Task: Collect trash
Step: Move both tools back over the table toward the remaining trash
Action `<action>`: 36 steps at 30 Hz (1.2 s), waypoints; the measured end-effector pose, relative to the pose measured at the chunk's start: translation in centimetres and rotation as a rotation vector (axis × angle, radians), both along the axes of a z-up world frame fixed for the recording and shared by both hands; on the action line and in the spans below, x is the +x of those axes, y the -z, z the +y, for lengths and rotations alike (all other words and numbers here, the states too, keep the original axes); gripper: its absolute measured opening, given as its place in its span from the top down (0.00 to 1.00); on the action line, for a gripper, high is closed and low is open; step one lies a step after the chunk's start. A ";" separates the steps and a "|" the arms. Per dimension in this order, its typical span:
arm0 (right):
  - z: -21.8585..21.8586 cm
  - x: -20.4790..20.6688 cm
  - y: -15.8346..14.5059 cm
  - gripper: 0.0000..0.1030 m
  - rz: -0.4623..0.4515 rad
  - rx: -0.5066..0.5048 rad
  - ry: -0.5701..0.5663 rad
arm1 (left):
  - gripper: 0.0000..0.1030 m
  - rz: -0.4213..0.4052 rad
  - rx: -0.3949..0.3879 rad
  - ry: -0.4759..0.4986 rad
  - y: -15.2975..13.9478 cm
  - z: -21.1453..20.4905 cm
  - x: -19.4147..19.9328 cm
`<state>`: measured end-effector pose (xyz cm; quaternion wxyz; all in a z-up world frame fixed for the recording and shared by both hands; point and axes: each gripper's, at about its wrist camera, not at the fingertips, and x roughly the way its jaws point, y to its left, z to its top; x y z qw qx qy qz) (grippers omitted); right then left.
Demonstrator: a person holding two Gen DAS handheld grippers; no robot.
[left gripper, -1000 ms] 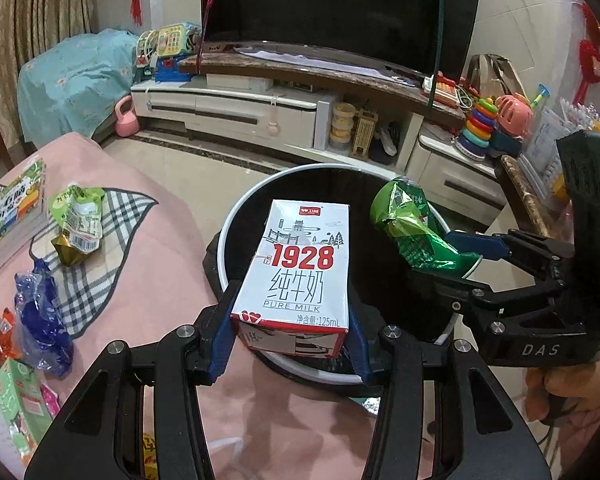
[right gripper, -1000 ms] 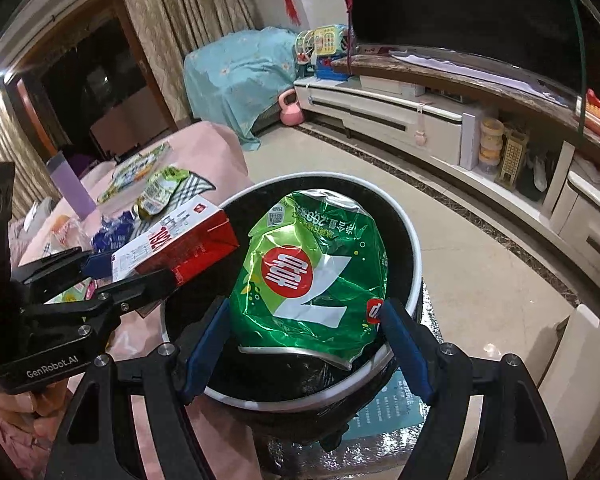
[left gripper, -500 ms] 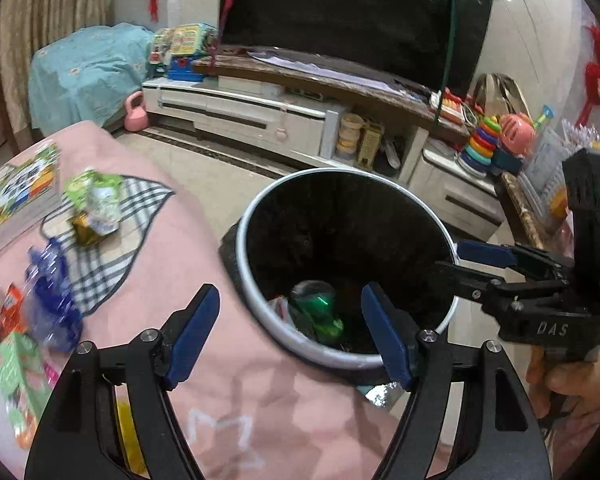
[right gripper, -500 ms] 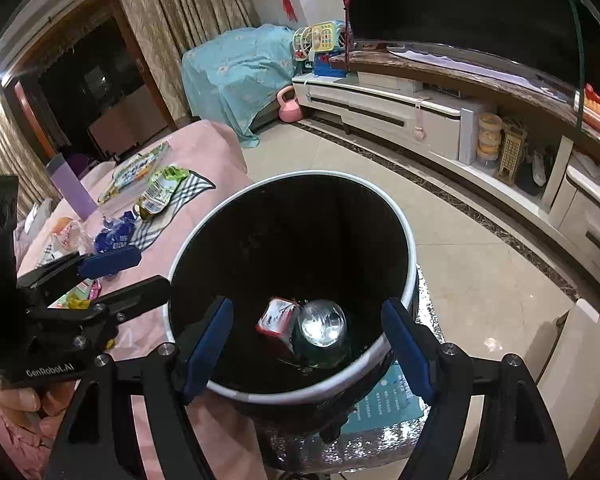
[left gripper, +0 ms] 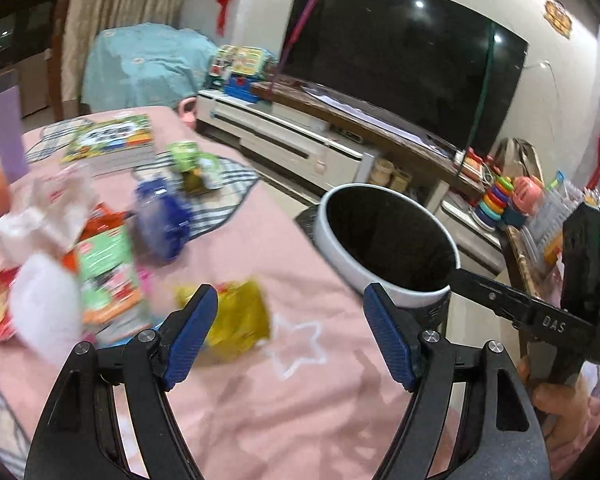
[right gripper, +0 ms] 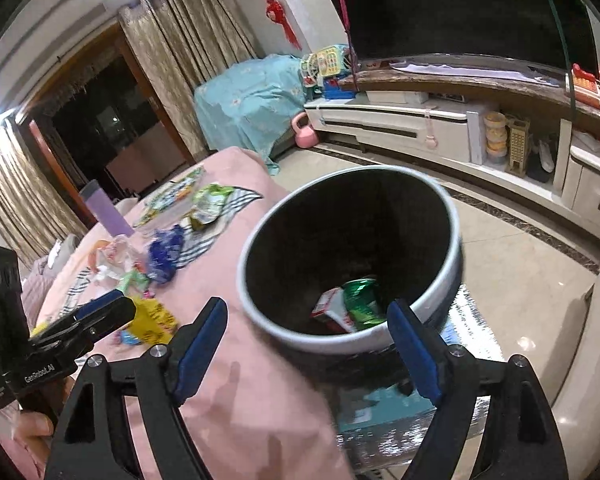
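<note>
A white-rimmed black trash bin (right gripper: 454, 236) stands beside the pink-covered table (left gripper: 292, 392); it also shows in the left wrist view (left gripper: 340, 232). Inside it lie a milk carton (right gripper: 332, 314) and a green snack bag (right gripper: 362, 302). My left gripper (left gripper: 290, 332) is open and empty above the table, near a yellow wrapper (left gripper: 240, 320). My right gripper (right gripper: 308, 344) is open and empty at the bin's near rim. More trash lies on the table: a blue wrapper (left gripper: 162, 220), a green-and-orange packet (left gripper: 108, 276), white crumpled paper (left gripper: 44, 308) and a green pouch (left gripper: 188, 164).
A purple bottle (left gripper: 6, 136) and a picture book (left gripper: 110, 140) sit at the table's far side. A TV (left gripper: 400, 52) and a low white cabinet (left gripper: 300, 140) stand behind the bin. Toys (left gripper: 496, 200) crowd the right side.
Both grippers opened and dropped the milk carton and the green bag into the bin. Both have since swung left toward the table with its trash.
</note>
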<state>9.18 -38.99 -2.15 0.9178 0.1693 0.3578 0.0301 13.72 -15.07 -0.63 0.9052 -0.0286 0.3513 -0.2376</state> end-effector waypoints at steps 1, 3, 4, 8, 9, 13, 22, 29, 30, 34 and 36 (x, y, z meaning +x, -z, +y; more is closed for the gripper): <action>0.6 -0.2 0.0 0.18 -0.002 0.003 -0.007 | 0.25 0.001 -0.007 -0.018 0.1 1.0 -0.4; 1.9 -0.4 0.1 0.18 -0.002 0.009 -0.023 | 0.25 0.003 -0.018 -0.043 0.3 2.5 -1.0; 2.6 -0.5 0.2 0.18 -0.002 0.012 -0.032 | 0.25 0.005 -0.022 -0.050 0.4 3.1 -1.3; 5.5 -0.8 0.7 0.17 0.002 0.002 -0.076 | 0.25 0.010 -0.011 -0.099 1.1 5.9 -2.5; 6.1 -0.9 0.9 0.17 0.005 0.003 -0.089 | 0.25 0.012 -0.009 -0.108 1.3 6.6 -2.8; 8.4 -1.2 1.5 0.17 -0.008 -0.004 -0.116 | 0.25 0.034 -0.024 -0.171 2.2 9.9 -3.6; 12.6 -1.6 2.3 0.17 -0.040 -0.041 -0.153 | 0.25 0.062 -0.021 -0.265 3.6 14.2 -4.4; 14.7 -1.1 2.9 0.17 -0.047 -0.052 -0.163 | 0.25 0.077 -0.008 -0.309 4.0 15.6 -3.6; 14.8 -1.0 3.0 0.17 -0.045 -0.044 -0.167 | 0.25 0.081 -0.003 -0.314 4.1 15.6 -3.5; 15.9 0.0 3.5 0.17 -0.014 -0.069 -0.167 | 0.25 0.098 0.015 -0.325 4.3 15.7 -2.3; 16.0 0.4 3.7 0.17 -0.009 -0.068 -0.163 | 0.25 0.105 0.026 -0.329 4.4 15.6 -1.7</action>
